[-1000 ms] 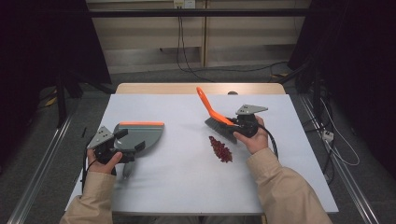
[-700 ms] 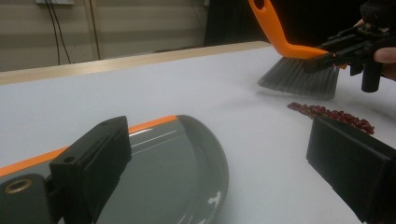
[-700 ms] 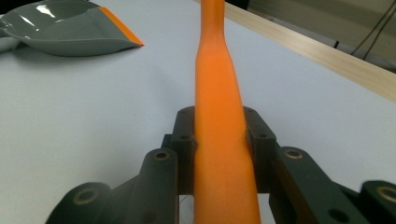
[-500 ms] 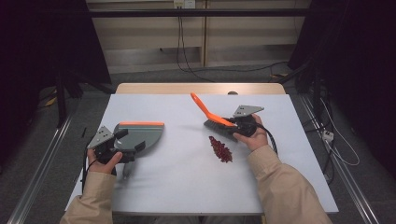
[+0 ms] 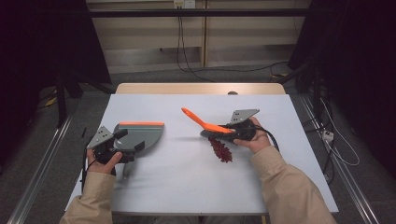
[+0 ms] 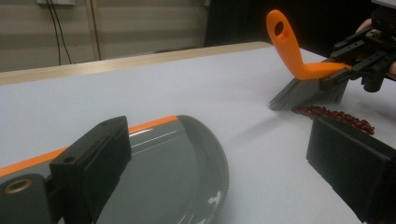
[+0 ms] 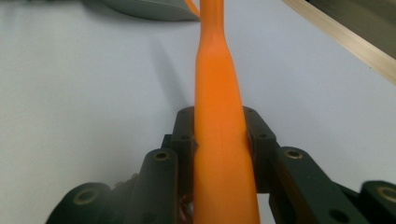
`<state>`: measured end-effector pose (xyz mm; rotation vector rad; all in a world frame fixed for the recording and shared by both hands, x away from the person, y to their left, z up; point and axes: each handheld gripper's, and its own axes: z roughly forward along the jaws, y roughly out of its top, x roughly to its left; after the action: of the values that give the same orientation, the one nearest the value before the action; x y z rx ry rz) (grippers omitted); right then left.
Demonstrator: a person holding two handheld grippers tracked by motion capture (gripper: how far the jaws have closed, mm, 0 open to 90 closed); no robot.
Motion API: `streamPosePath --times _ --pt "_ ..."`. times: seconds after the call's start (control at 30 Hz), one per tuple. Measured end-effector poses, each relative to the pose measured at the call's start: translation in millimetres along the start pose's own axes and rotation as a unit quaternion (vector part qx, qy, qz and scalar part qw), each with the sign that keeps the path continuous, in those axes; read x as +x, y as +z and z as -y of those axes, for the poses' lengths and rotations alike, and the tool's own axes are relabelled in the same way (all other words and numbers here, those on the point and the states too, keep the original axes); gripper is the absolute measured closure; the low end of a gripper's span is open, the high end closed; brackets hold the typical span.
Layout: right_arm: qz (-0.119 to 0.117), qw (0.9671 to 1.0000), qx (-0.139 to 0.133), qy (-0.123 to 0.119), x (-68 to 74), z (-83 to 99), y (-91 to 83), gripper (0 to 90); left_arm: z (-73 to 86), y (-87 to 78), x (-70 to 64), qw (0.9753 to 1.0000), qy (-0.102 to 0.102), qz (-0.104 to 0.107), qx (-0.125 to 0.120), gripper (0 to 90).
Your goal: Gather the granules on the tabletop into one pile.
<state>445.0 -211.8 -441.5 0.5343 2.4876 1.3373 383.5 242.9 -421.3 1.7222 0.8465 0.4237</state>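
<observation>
Sweeping red beads toward the dustpan

My right gripper [image 5: 229, 131] pinches the brush [image 5: 205, 125], bristles just above the red beads [image 5: 221, 149]; my left gripper [image 5: 125, 148], jaws spread, straddles the dustpan [image 5: 140, 135] to steady it.

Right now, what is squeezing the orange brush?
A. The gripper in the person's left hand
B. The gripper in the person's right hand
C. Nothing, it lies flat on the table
B: the right gripper is clamped on the orange brush just above the red bits, while the left gripper is at the grey dustpan.
</observation>
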Motion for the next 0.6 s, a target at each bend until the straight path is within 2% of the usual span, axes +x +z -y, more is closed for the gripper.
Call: streamPosePath --times 0.33,0.6 --pt "-0.022 0.9997 0.004 -0.004 10.5 2.2 -8.6 71.3 -0.5 -0.6 -0.8 1.0 0.001 -0.001 -0.001 6.3" --pt "-0.022 0.9997 -0.004 0.005 18.6 5.6 -13.5 71.3 -1.1 -1.5 -1.2 1.0 0.001 -0.002 -0.002 6.2"
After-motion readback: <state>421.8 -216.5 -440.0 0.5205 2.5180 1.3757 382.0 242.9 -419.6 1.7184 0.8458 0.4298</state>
